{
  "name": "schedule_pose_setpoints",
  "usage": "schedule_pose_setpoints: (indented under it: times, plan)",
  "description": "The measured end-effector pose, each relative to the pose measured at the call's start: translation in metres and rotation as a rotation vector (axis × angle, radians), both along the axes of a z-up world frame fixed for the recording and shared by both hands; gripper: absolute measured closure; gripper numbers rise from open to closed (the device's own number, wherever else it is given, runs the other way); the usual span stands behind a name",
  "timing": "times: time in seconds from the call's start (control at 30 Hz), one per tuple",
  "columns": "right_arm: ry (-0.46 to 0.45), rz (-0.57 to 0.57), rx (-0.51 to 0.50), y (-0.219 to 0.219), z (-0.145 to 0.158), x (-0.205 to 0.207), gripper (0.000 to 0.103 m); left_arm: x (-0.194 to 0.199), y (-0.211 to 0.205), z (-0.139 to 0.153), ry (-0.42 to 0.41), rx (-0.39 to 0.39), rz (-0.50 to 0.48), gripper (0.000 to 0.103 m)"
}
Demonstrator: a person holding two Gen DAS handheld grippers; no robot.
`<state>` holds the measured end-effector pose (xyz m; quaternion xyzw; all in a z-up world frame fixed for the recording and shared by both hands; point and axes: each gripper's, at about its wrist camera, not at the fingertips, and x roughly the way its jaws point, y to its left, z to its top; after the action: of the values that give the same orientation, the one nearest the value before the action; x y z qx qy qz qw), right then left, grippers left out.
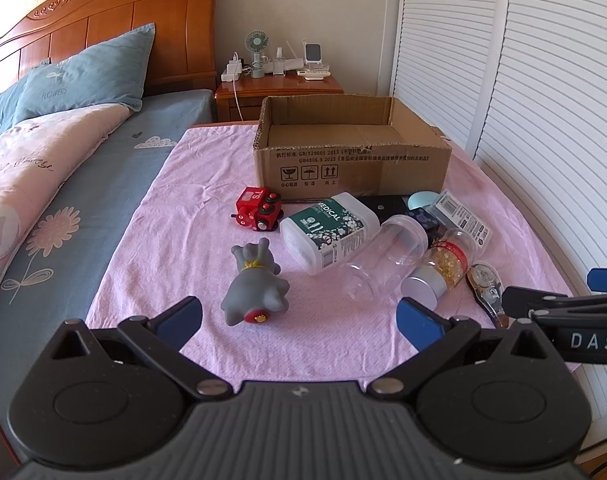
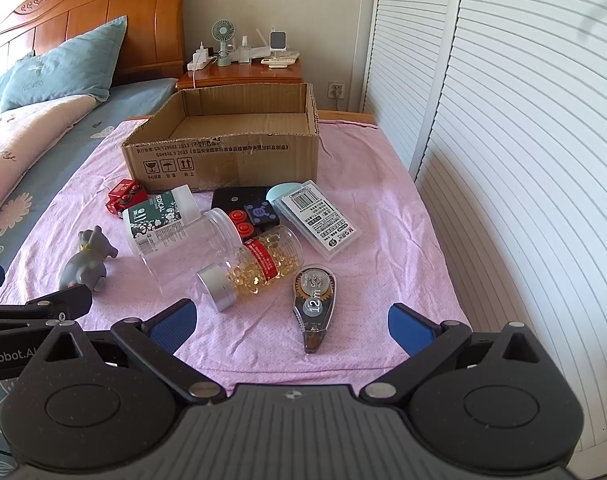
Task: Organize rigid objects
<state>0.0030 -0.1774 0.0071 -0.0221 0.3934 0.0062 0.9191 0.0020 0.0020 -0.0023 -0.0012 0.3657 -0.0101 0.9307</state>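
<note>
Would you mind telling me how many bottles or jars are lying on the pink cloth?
3, all on their sides: the white medical bottle nearest the red toy train, the empty clear jar beside it, and the capsule bottle nearest the correction tape. None seems hidden.

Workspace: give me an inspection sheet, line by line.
Surface: pink cloth spread over a table beside the bed.
Job's things: cardboard box open, nothing seen inside; lying loose in front of it are the toy train, grey figurine, white bottle, clear jar, capsule bottle, correction tape, black block, labelled case.
Clutter: nothing seen beyond these.
Grippers: left gripper open, empty, nearest the figurine; right gripper open, empty, nearest the correction tape.
Cables: white charger cable hanging down the nightstand.
Surroundings: louvred doors, wall socket.
</note>
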Motion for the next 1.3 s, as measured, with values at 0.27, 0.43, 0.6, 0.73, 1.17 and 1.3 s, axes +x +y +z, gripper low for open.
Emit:
schedule_pose_setpoints:
  times: [0.27, 0.43, 0.6, 0.73, 1.17, 1.3]
  plan:
    - [-0.003, 0.000, -0.002, 0.0003, 0.0019, 0.0009, 0.000, -0.0002, -0.0003, 0.0004, -0.002, 0.000, 0.001, 0.001]
    - [-0.005, 0.000, -0.002, -0.0004, 0.0026, 0.0016, 0.000, -0.0001, -0.0008, 0.0008, -0.002, -0.003, 0.003, 0.001]
    - [-0.009, 0.000, -0.005, -0.0004, 0.0026, 0.0004, 0.000, 0.0001, -0.0011, 0.0015, -0.002, -0.006, 0.004, 0.001]
    - [-0.010, -0.001, -0.005, -0.0004, 0.0030, 0.0008, 0.000, 0.0004, -0.0019, 0.0019, -0.002, -0.007, 0.004, 0.001]
    - [-0.020, 0.008, -0.010, 0.0003, 0.0058, 0.0012, 0.000, 0.0002, -0.0018, 0.0032, -0.019, -0.006, 0.011, 0.001]
    - [-0.036, 0.030, -0.016, 0.0035, 0.0082, 0.0024, 0.000, 0.0020, 0.0017, 0.0049, -0.026, -0.009, 0.005, 0.001]
